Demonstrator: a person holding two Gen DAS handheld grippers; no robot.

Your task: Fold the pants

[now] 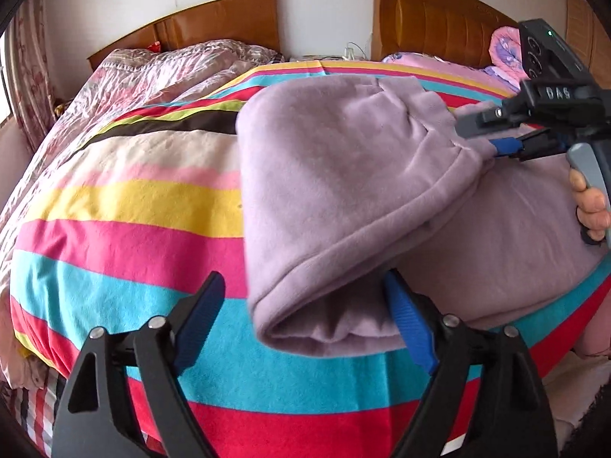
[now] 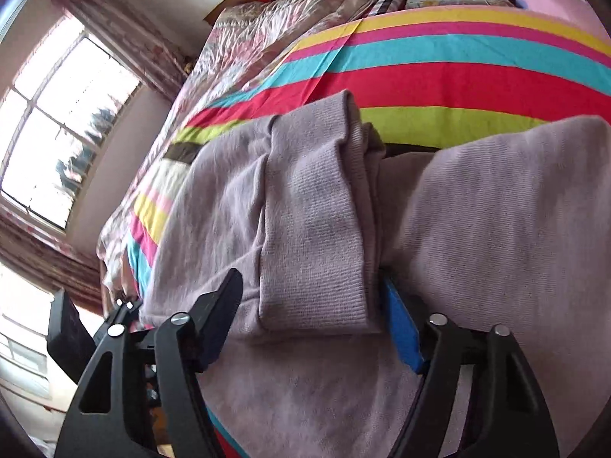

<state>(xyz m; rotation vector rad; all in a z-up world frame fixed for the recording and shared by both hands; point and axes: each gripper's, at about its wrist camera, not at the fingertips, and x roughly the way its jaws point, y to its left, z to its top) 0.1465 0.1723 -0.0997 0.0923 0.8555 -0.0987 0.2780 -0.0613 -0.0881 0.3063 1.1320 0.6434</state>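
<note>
The lilac fleece pants point(image 1: 343, 175) lie folded over on a striped bed cover point(image 1: 133, 229). My left gripper point(image 1: 305, 320) stands open, low over the near end of the fold. The rolled fabric edge lies between its fingers, close to the right blue pad point(image 1: 408, 328). In the right wrist view, the ribbed cuffs point(image 2: 313, 229) of the pants fill the gap between the fingers of my right gripper point(image 2: 313, 313), which is shut on them. From the left wrist view, the right gripper point(image 1: 496, 149) pinches the far corner of the top layer, held by a hand point(image 1: 592, 210).
A shiny pink quilt point(image 1: 152, 72) covers the far left of the bed, with wooden headboards point(image 1: 229, 23) behind it. Pink bedding point(image 1: 504, 53) lies at the far right. A window point(image 2: 57, 114) with curtains is to the left. The cover drops off at the near edge.
</note>
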